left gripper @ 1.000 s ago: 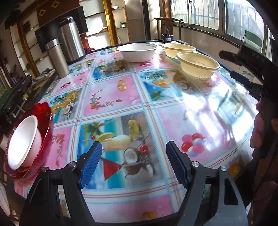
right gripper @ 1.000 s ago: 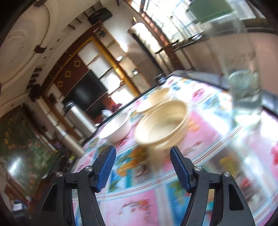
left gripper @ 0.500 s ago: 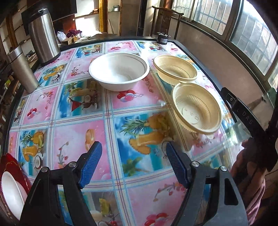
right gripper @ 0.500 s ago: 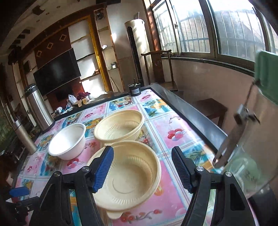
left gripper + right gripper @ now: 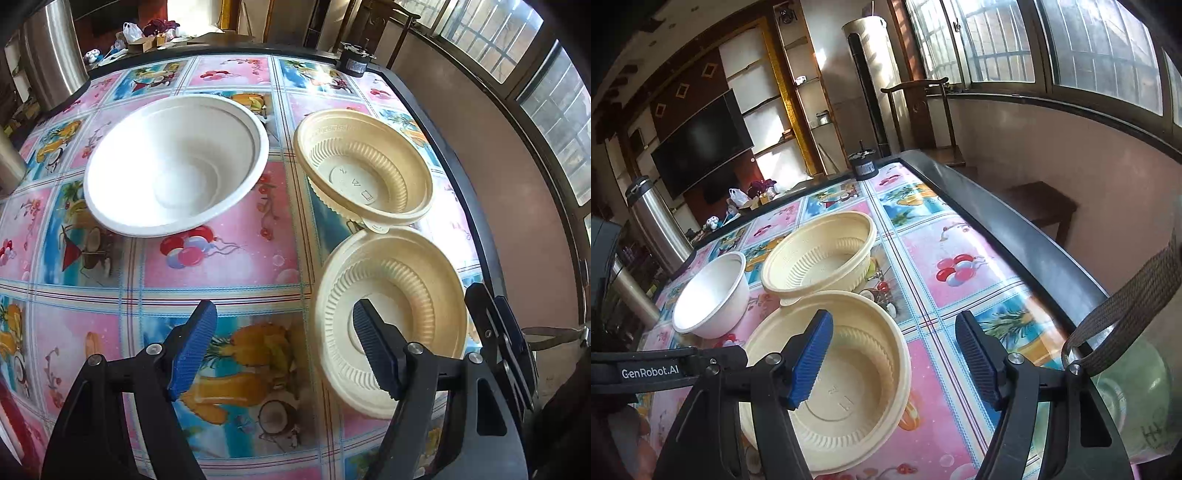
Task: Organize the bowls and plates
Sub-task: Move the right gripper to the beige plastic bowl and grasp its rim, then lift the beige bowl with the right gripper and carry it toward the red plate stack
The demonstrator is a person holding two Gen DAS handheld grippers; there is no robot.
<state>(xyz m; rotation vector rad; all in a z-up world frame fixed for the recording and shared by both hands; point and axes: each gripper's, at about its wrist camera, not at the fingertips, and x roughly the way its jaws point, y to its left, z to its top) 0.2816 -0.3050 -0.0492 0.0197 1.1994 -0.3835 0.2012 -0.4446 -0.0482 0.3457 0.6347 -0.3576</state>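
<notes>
Fruit-print oilcloth worktop (image 5: 229, 254) by the window. Near cream ribbed bowl (image 5: 391, 295) sits under right tongs (image 5: 894, 354), whose left pad is over its rim; left tongs (image 5: 280, 350) just beside it, to its left. Both tongs wide open, empty. Second cream bowl (image 5: 365, 166) touches it behind; white bowl (image 5: 177, 166) further left.

Fruit-print table (image 5: 229, 254): white bowl (image 5: 173, 166), two cream bowls (image 5: 365, 166) touching.

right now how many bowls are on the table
3: a white bowl on the left, a far cream bowl beside it, and a near cream bowl under both open grippers. Others may sit out of frame.
</notes>
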